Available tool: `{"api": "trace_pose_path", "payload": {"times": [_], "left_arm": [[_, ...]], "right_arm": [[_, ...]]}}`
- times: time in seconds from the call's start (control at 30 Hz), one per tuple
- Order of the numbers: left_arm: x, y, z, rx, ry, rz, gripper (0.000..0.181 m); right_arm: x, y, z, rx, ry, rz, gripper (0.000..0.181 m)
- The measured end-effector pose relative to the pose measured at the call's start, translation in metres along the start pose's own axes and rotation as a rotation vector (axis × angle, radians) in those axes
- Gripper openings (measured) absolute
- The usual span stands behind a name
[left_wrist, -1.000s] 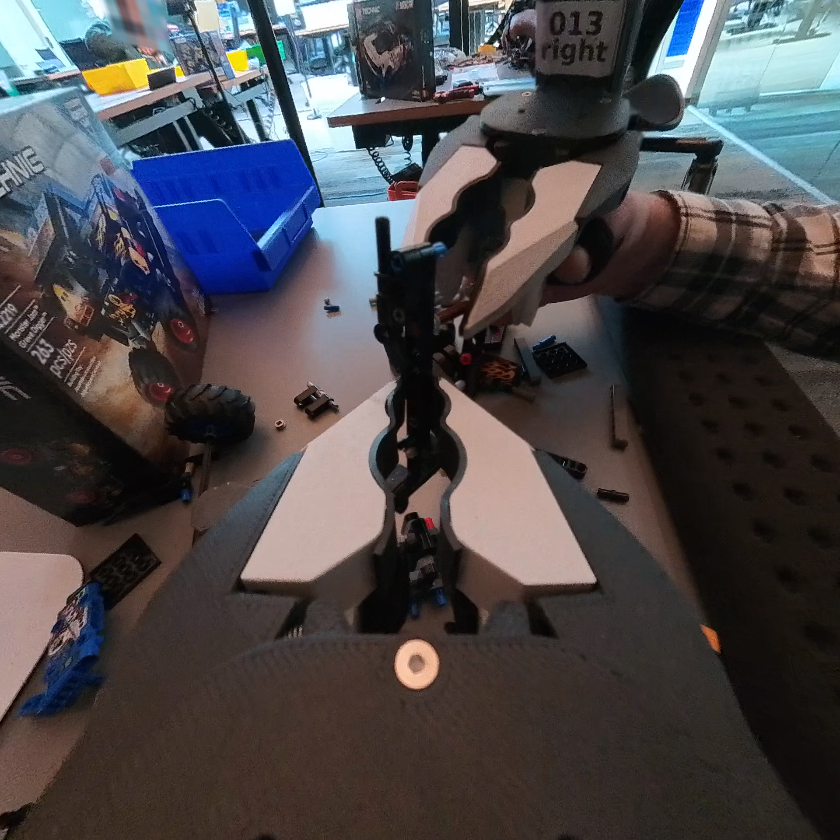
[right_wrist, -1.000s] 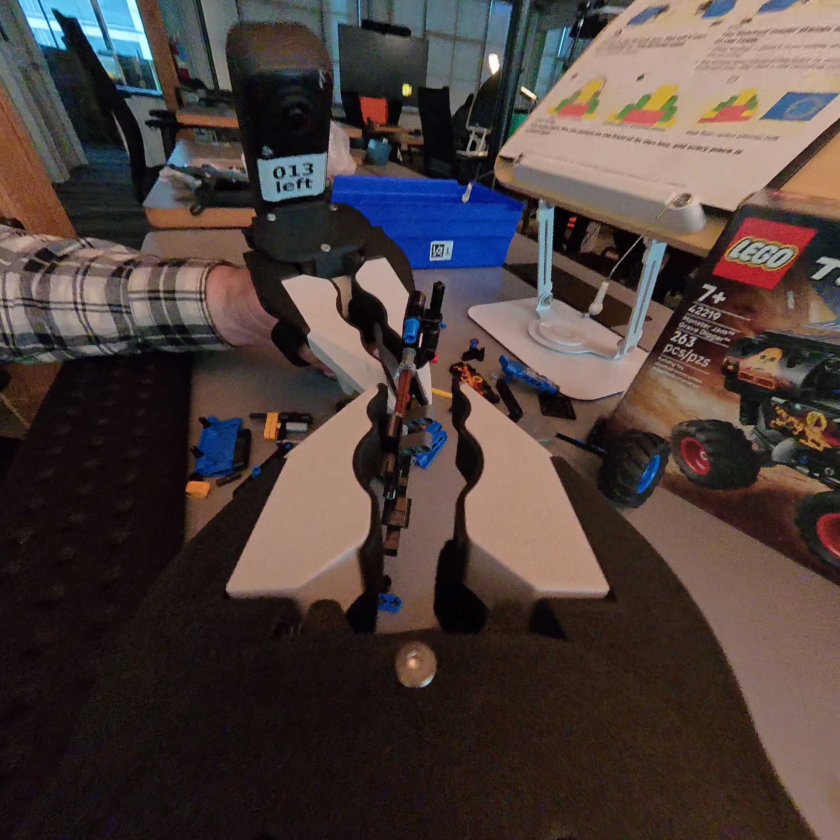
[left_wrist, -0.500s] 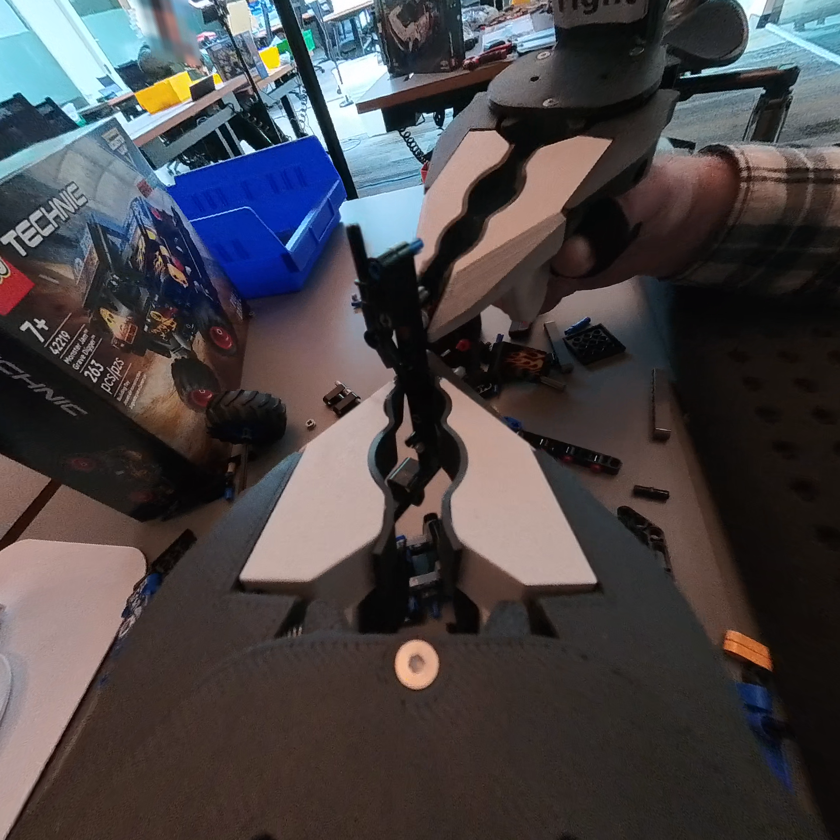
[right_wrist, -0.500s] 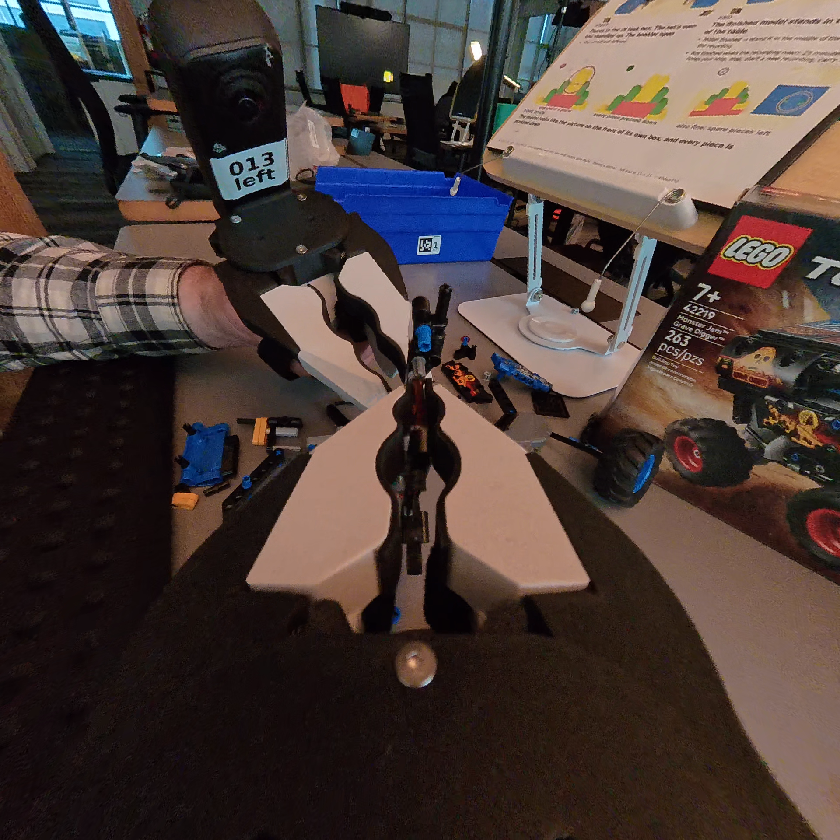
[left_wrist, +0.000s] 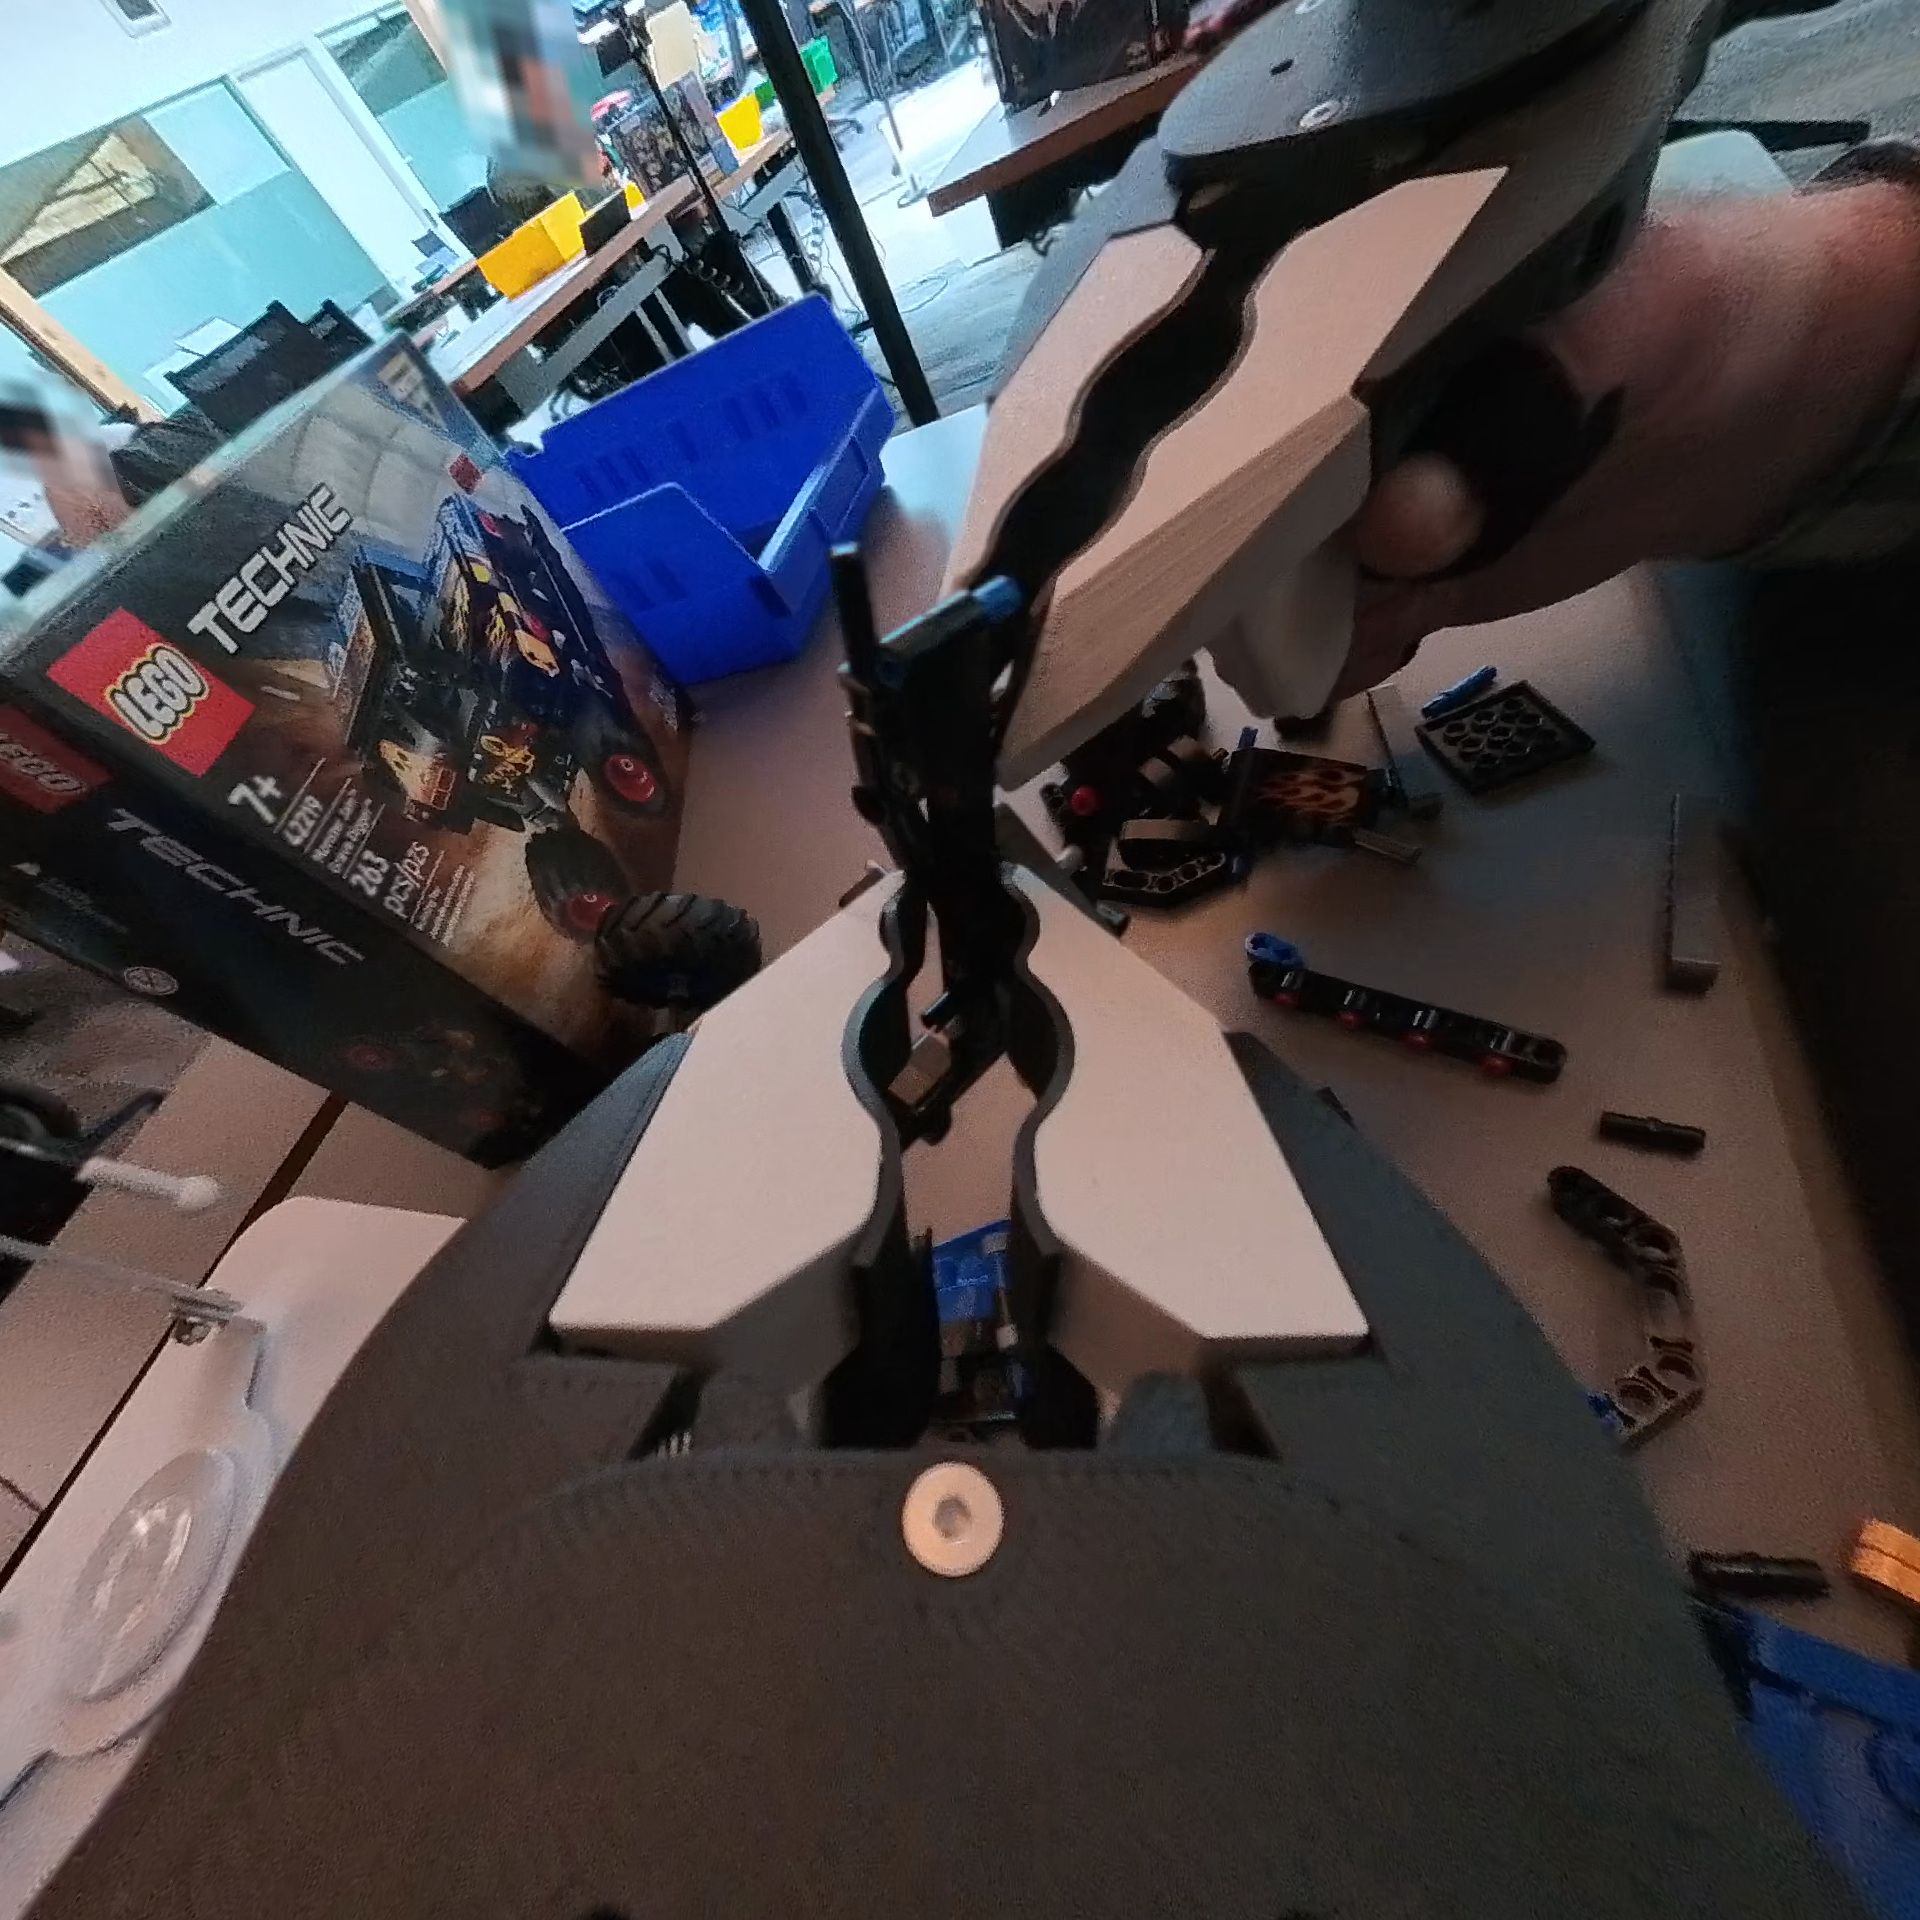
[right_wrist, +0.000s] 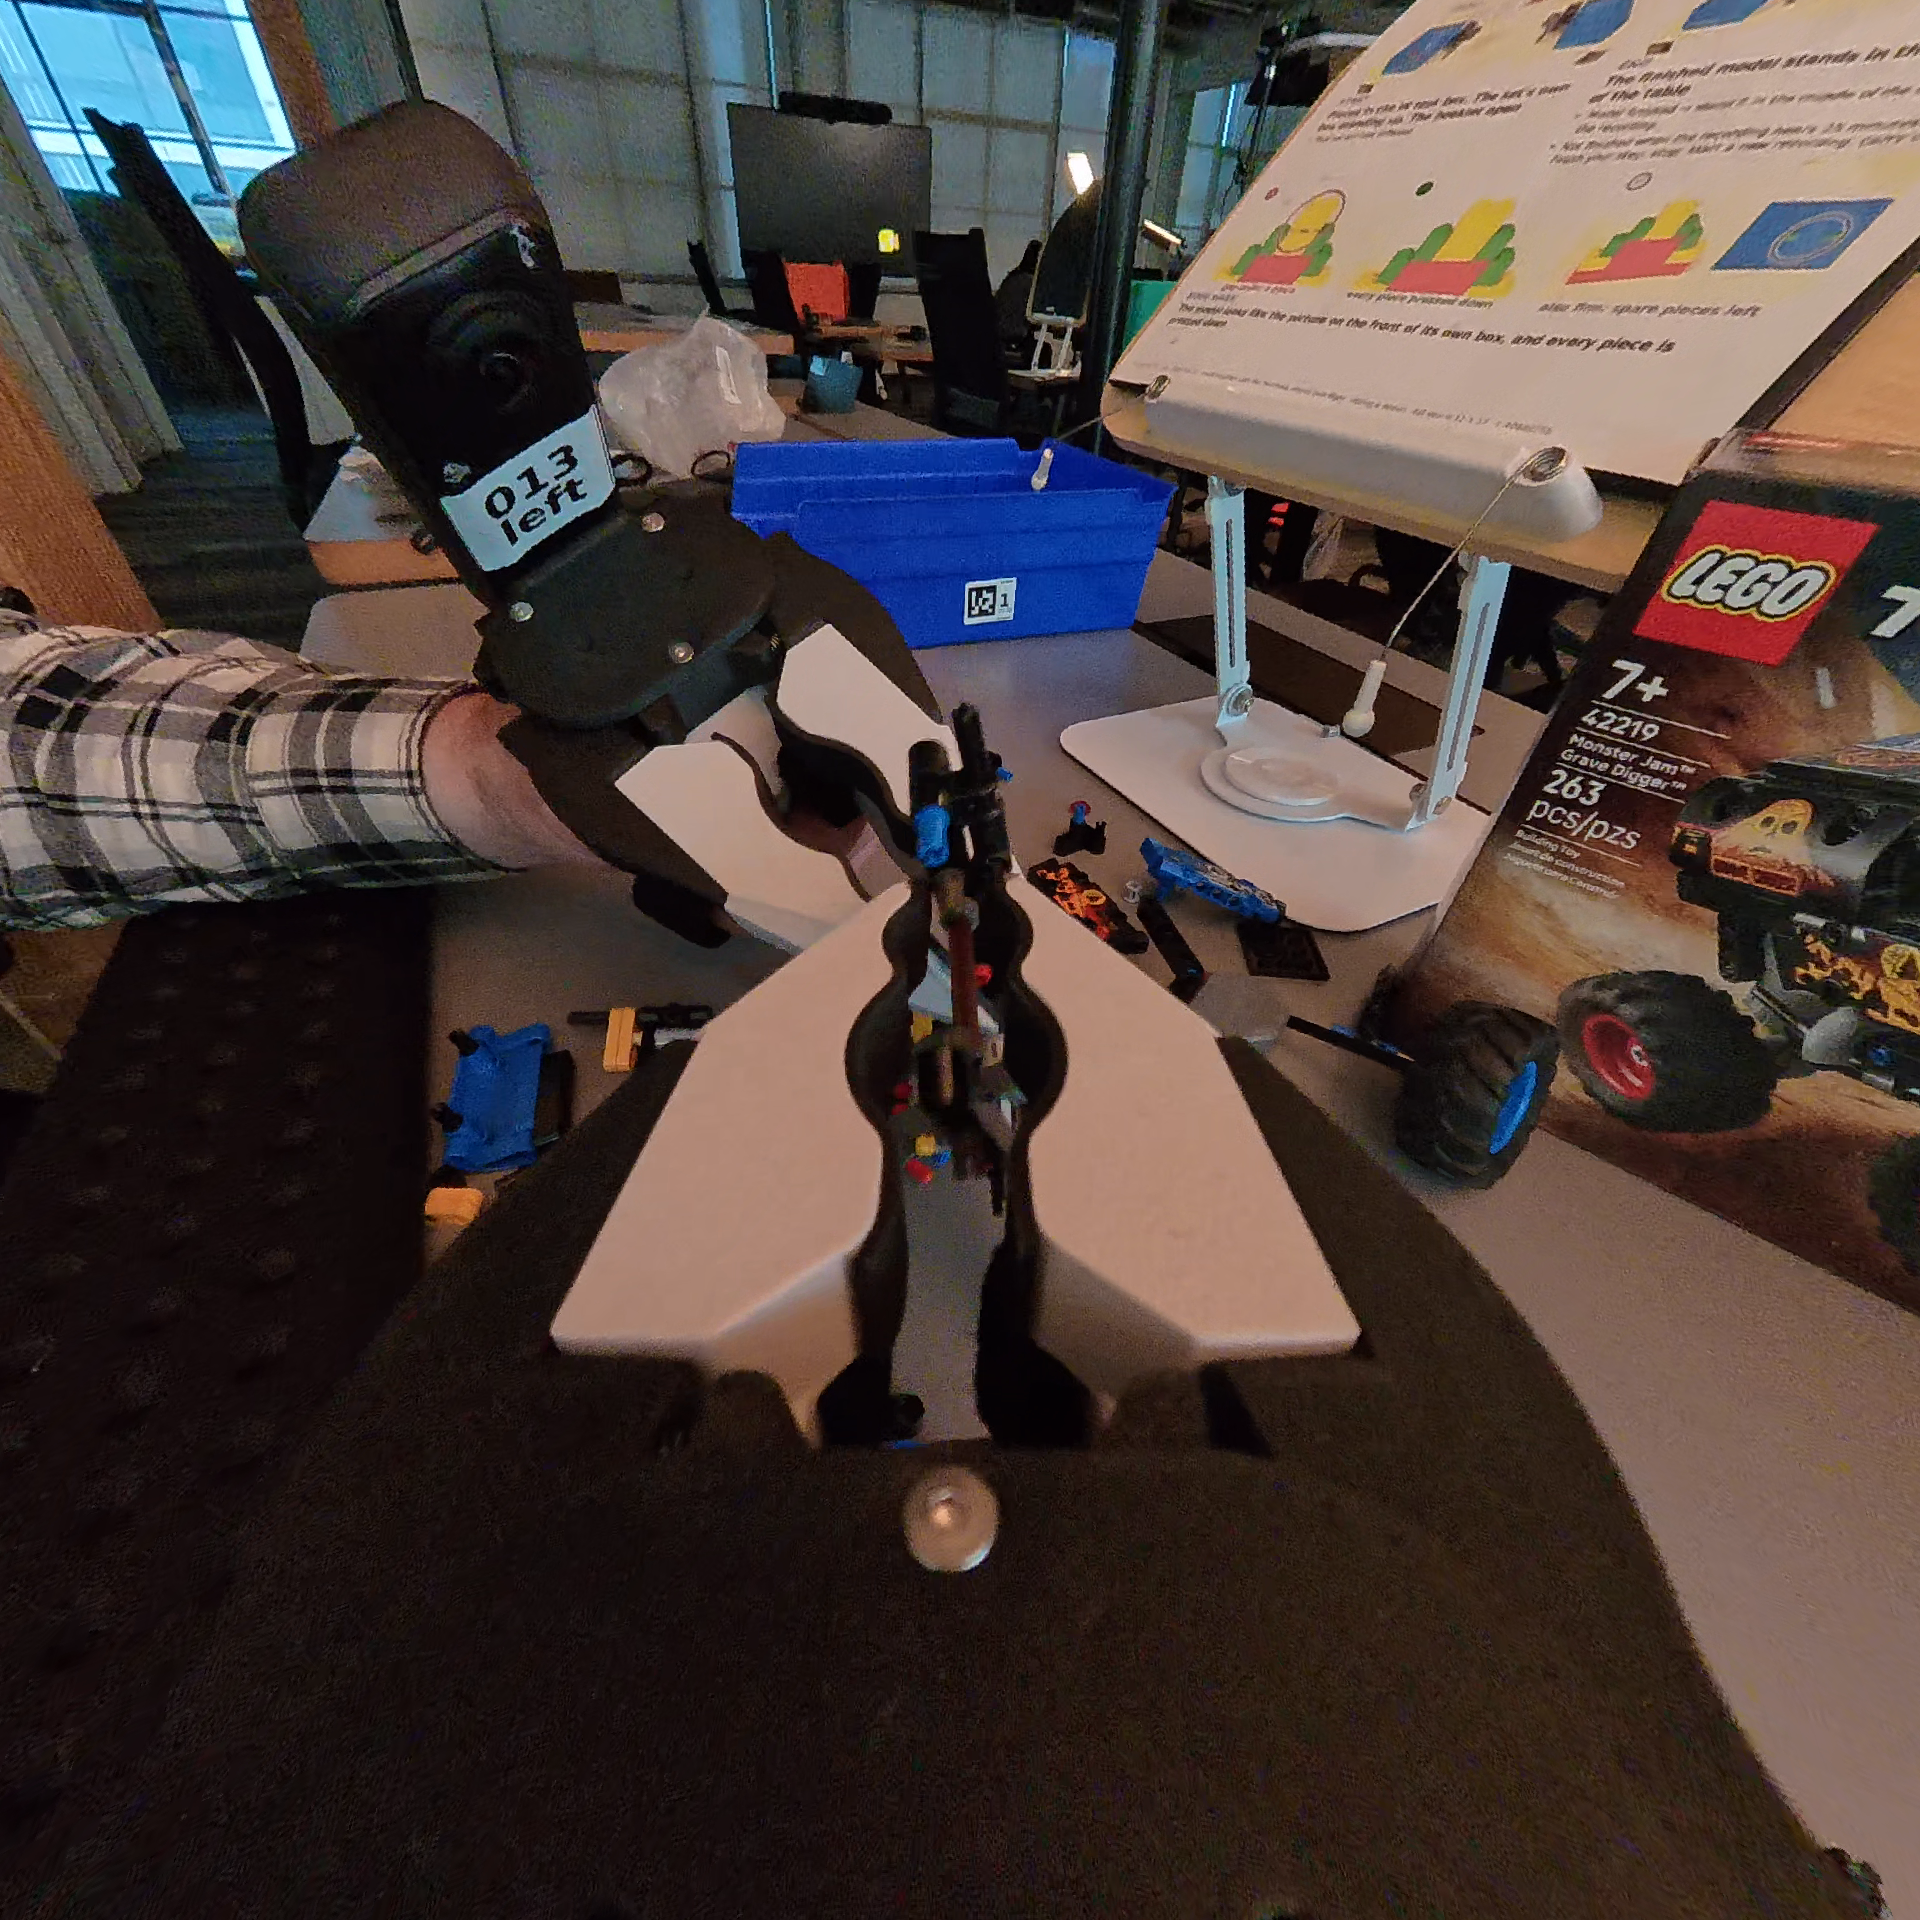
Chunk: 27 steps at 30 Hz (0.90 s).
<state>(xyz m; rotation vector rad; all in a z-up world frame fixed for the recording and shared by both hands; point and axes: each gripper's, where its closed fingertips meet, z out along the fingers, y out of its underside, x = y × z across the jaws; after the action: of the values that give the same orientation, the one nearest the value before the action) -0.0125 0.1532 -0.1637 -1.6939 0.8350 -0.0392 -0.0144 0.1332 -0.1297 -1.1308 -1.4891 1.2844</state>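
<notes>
My left gripper (left_wrist: 951, 883) is shut on the lower end of a slim black toy-brick assembly (left_wrist: 925, 748) and holds it upright above the grey table (left_wrist: 1507, 914). My right gripper (left_wrist: 1013, 644) comes in from the upper right, its tips closed on the assembly's top by a blue pin. In the right wrist view my right gripper (right_wrist: 956, 894) is shut on the same assembly (right_wrist: 961, 956), which shows a dark red axle, black parts and a blue pin. The left gripper (right_wrist: 862, 821) faces it from the left, held by a hand in a plaid sleeve.
A toy set box (left_wrist: 343, 769) (right_wrist: 1714, 831) stands beside a loose black tyre (left_wrist: 686, 940) (right_wrist: 1475, 1091). A blue bin (left_wrist: 717, 520) sits at the back. A white sheet stand (right_wrist: 1299, 790) stands at right. Loose parts, including a black beam (left_wrist: 1403, 1013), litter the table. My two grippers' fingertips are within a few centimetres of each other.
My right gripper, open around the assembly a second ago, has closed on its top. Both grippers have drawn closer together and the left view has tilted. The left grip is unchanged.
</notes>
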Motion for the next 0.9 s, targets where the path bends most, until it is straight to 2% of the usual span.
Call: {"api": "trace_pose_path", "payload": {"times": [0.57, 0.8, 0.9], "left_arm": [[0.006, -0.001, 0.000, 0.036, 0.086, -0.114, 0.009], [0.005, 0.000, 0.000, 0.023, 0.059, -0.072, 0.009], [0.002, 0.000, 0.005, 0.004, -0.002, -0.023, 0.016]], "right_arm": [[0.003, 0.012, -0.004, -0.076, 0.013, -0.045, 0.004], [0.002, 0.008, -0.005, -0.037, -0.017, 0.025, 0.004], [0.003, 0.012, -0.003, -0.065, -0.002, 0.014, 0.004]]}}
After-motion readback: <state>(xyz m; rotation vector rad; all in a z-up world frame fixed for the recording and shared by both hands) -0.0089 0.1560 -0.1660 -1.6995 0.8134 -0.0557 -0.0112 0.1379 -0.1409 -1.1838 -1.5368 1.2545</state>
